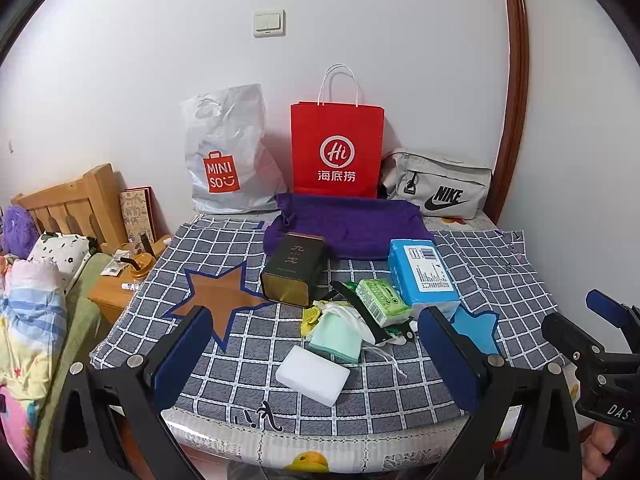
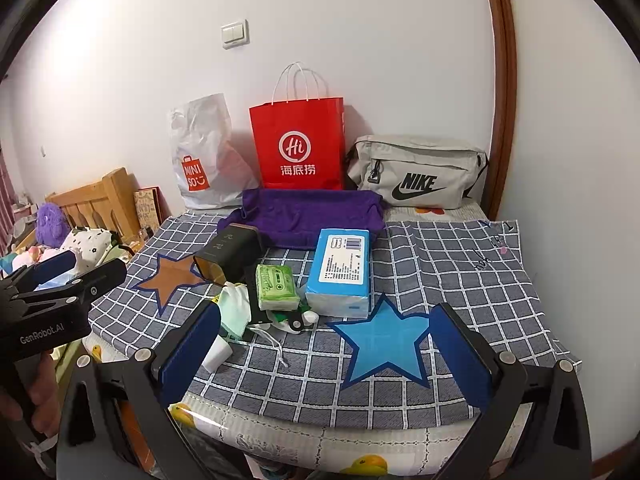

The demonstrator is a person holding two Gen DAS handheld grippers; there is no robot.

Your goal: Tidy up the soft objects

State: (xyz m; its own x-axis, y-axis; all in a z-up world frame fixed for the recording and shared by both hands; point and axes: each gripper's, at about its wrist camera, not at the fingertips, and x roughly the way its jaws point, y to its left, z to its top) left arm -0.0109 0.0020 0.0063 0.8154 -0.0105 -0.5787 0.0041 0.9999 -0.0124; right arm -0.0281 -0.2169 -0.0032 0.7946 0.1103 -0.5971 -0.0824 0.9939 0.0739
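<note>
While both hand-held grippers [image 1: 316, 356] [image 2: 324, 344] gape empty, a square tin [image 1: 294, 270] and tissue packs [image 1: 424, 272] crowd the soft mask [image 1: 336, 336] and white sponge [image 1: 312, 374].

This is a bedroom in a home. At the left edge a wooden headboard [image 1: 70, 200] stands over pillows and patterned bedding [image 1: 28, 320], with a nightstand [image 1: 116, 296] beside it. Shopping bags [image 1: 336, 148] lean on a plain white wall at centre, under a light switch [image 1: 269, 23].

Glossy metal tin [image 1: 294, 270], matt purple cloth [image 1: 352, 224], paper bag [image 1: 337, 148].
</note>
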